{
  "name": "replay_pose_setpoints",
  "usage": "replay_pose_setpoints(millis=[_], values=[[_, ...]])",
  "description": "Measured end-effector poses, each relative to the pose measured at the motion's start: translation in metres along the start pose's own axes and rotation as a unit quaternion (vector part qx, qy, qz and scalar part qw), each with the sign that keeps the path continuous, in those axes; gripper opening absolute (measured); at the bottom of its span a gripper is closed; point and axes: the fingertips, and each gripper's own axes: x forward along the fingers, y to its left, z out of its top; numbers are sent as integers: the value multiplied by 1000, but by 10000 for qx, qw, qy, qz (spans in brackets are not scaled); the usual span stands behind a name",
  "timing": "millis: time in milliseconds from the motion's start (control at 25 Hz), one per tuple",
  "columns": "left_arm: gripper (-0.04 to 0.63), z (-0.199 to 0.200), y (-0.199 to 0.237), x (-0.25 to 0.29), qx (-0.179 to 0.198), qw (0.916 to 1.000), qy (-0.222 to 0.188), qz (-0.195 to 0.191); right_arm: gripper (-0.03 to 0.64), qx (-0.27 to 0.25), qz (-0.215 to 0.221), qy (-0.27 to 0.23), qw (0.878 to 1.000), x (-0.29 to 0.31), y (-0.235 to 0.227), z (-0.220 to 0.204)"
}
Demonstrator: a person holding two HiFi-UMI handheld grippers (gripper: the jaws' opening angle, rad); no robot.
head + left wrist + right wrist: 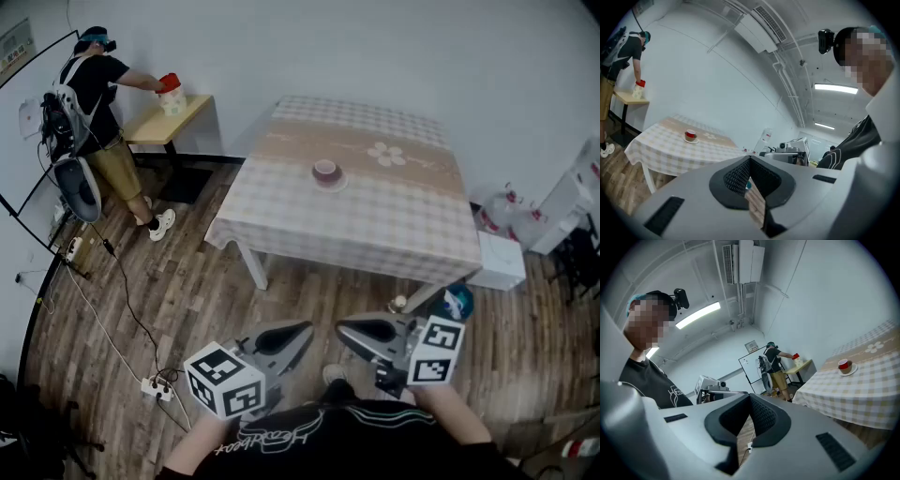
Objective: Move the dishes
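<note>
We hold the left gripper (298, 332) and right gripper (347, 328) close to our body, each with jaws together and empty. The cup (325, 170) sits on its saucer (333, 185) on the table (394, 225), well apart from both. We judge the whole move still remains.

I'm seeing a checked cloth (394, 225) over the worktop (251, 264), soft and matt, sagging in folds at the corners. On the worktop, the cup (326, 170) gleams glossy, ceramic by the look of it, on a smooth saucer (330, 184). Under the worktop, the floor (187, 291) is wood plank with a faint sheen. My left claw (750, 158) and right claw (750, 396) are matt grey plastic shells, and the black pads (736, 176) look rough and dimpled.
</note>
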Motion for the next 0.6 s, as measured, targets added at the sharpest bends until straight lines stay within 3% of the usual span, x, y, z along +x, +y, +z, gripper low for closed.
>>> replay_pose_setpoints(millis=[600], values=[[-5,9,14,41,19,10000,77,-20,11,172,114,-117,9997,-15,-40,12]])
